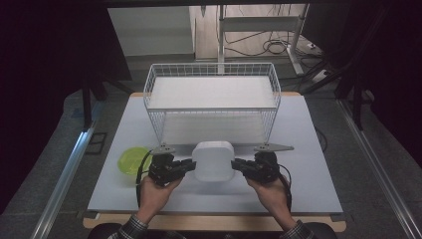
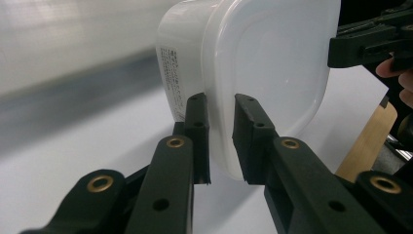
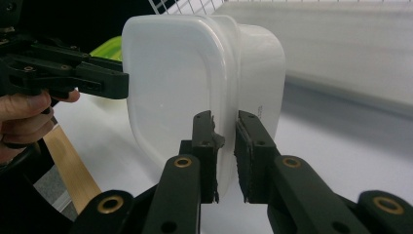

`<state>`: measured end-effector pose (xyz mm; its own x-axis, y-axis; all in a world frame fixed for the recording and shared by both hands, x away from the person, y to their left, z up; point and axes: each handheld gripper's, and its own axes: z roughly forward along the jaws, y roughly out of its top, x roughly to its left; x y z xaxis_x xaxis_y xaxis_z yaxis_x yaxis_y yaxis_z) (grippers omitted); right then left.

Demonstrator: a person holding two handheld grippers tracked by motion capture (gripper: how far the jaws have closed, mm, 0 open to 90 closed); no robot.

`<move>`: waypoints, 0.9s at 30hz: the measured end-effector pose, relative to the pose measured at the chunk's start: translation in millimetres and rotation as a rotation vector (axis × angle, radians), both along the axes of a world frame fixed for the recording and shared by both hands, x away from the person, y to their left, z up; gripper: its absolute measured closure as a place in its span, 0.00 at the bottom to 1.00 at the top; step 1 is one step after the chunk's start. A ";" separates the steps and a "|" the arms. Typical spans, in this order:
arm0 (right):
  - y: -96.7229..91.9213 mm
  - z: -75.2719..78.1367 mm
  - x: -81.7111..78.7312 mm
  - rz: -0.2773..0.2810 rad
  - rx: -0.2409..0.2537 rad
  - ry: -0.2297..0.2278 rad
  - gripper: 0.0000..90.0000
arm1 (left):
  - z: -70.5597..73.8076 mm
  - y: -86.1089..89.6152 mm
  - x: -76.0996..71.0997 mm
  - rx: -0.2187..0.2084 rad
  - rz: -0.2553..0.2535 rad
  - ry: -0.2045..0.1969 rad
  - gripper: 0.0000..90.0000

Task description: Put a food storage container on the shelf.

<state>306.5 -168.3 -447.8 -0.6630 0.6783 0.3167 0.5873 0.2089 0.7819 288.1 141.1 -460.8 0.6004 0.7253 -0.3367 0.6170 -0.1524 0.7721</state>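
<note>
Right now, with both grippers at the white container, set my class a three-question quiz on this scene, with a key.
1. True or false: both the left gripper and the right gripper are clamped on the rim of the white container.
2. What lies on the table left of the left gripper? A) green bowl B) red cup C) blue plate
3. What stands behind the container?

Key: 1 true; 2 A, the green bowl; 3 the white wire basket.
</note>
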 end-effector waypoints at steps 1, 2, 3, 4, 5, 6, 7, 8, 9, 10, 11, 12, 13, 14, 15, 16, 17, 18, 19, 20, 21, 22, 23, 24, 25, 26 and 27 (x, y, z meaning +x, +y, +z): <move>0.1 2.6 1.3 0.004 0.003 -0.006 0.88 | 3.4 0.8 0.8 -0.001 -0.001 -0.007 0.86; 0.5 5.8 2.4 0.005 0.005 -0.009 0.88 | 7.3 1.6 1.5 0.000 0.000 -0.017 0.86; 0.9 9.0 3.8 0.009 0.006 -0.019 0.88 | 11.3 2.3 2.3 0.003 0.000 -0.030 0.86; 1.3 12.5 5.1 0.010 0.009 -0.030 0.88 | 15.6 2.8 3.0 0.004 0.001 -0.039 0.86; 1.7 16.5 6.1 0.012 0.010 -0.037 0.88 | 20.0 3.3 3.6 0.005 0.003 -0.048 0.86; 2.3 20.2 7.2 0.012 0.014 -0.047 0.88 | 24.2 4.0 4.6 0.008 0.003 -0.058 0.86; 2.7 24.0 8.3 0.013 0.015 -0.055 0.88 | 28.2 4.5 5.5 0.007 0.002 -0.065 0.86; 2.9 27.9 9.3 0.015 0.015 -0.062 0.88 | 32.1 5.2 6.5 0.009 0.002 -0.072 0.86; 3.2 31.5 10.3 0.017 0.019 -0.069 0.88 | 35.8 5.7 7.2 0.007 0.002 -0.077 0.86; 3.7 34.7 11.4 0.018 0.023 -0.074 0.88 | 39.4 6.5 8.1 0.009 0.001 -0.086 0.86; 3.8 37.8 12.6 0.019 0.025 -0.075 0.88 | 42.9 6.9 8.8 0.006 0.002 -0.092 0.87; 4.0 40.6 13.9 0.020 0.031 -0.076 0.88 | 46.4 7.4 9.5 0.005 0.003 -0.099 0.87; 4.0 43.2 15.2 0.022 0.034 -0.080 0.88 | 49.9 7.7 10.1 0.006 0.003 -0.104 0.87; 4.1 45.7 16.5 0.022 0.039 -0.085 0.88 | 53.3 8.1 10.9 0.007 0.003 -0.109 0.87; 4.3 48.2 17.7 0.022 0.041 -0.089 0.88 | 56.6 8.5 12.1 0.009 0.001 -0.115 0.87; 4.4 50.7 19.0 0.024 0.046 -0.094 0.88 | 60.0 8.7 13.3 0.011 0.002 -0.118 0.87; 4.6 53.4 20.2 0.023 0.048 -0.097 0.88 | 63.5 8.7 14.5 0.011 0.002 -0.123 0.87; 4.7 56.2 21.6 0.022 0.050 -0.102 0.88 | 66.9 8.9 15.8 0.012 0.002 -0.128 0.87; 4.8 59.2 22.9 0.022 0.051 -0.106 0.88 | 70.1 9.1 17.1 0.013 0.003 -0.134 0.87; 4.7 62.3 24.4 0.023 0.052 -0.112 0.88 | 73.2 9.2 18.3 0.012 0.003 -0.138 0.87; 4.6 65.5 26.0 0.025 0.052 -0.116 0.88 | 76.4 9.5 19.7 0.011 0.002 -0.143 0.87; 4.6 68.7 27.6 0.027 0.052 -0.118 0.88 | 79.6 9.6 20.9 0.009 0.002 -0.146 0.87; 4.7 72.0 29.2 0.030 0.052 -0.119 0.88 | 82.9 9.7 22.0 0.010 0.002 -0.152 0.87; 4.8 75.2 30.9 0.031 0.049 -0.124 0.88 | 86.3 9.5 22.9 0.014 0.003 -0.158 0.87; 5.2 78.4 32.3 0.034 0.046 -0.128 0.88 | 89.7 9.6 23.9 0.015 0.003 -0.166 0.87; 5.5 81.4 33.6 0.034 0.044 -0.133 0.88 | 93.1 9.7 24.7 0.016 0.006 -0.172 0.87; 5.7 84.2 35.1 0.035 0.046 -0.137 0.88 | 96.5 9.8 25.4 0.017 0.006 -0.179 0.87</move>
